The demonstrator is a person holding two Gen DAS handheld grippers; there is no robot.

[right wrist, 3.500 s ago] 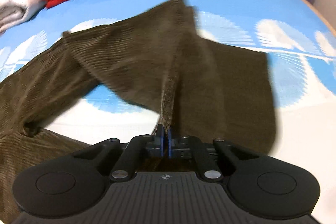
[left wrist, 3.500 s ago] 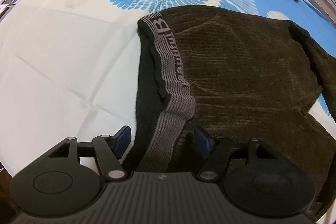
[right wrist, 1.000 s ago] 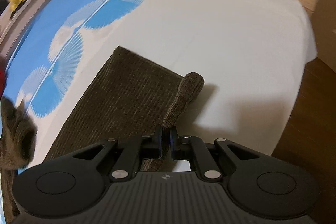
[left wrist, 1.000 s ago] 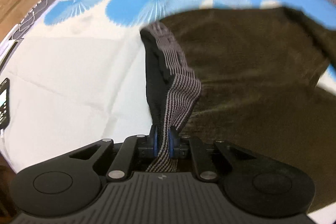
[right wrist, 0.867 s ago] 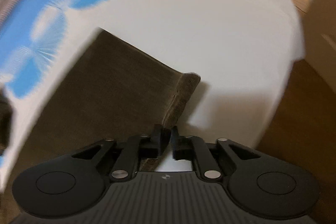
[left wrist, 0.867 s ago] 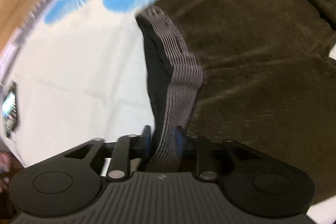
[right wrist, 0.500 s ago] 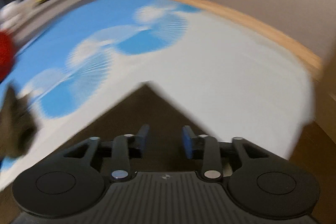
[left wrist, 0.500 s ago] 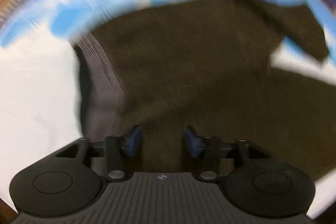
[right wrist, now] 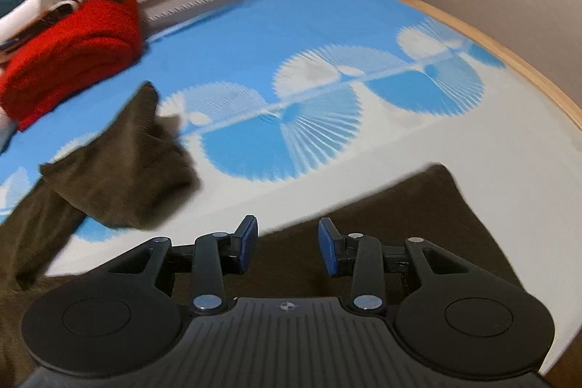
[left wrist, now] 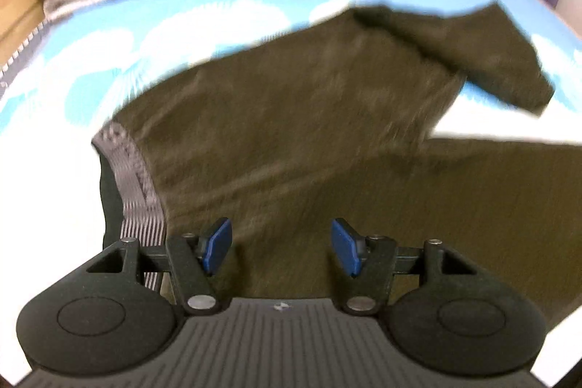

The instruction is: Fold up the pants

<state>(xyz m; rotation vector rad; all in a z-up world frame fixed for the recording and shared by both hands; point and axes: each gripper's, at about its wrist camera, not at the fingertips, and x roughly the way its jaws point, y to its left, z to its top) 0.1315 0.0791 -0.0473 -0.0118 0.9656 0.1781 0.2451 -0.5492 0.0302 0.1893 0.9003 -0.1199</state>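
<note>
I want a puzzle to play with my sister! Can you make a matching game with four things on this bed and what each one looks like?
Things:
1. pants
2. waistband
3. blanket
4. left gripper

Descriptions:
A. red, folded at the far end of the bed
B. grey and striped
C. open, nothing between its fingers
D. dark brown, spread on the sheet

Pairs: 1-D, 2-B, 3-A, 4-C
</note>
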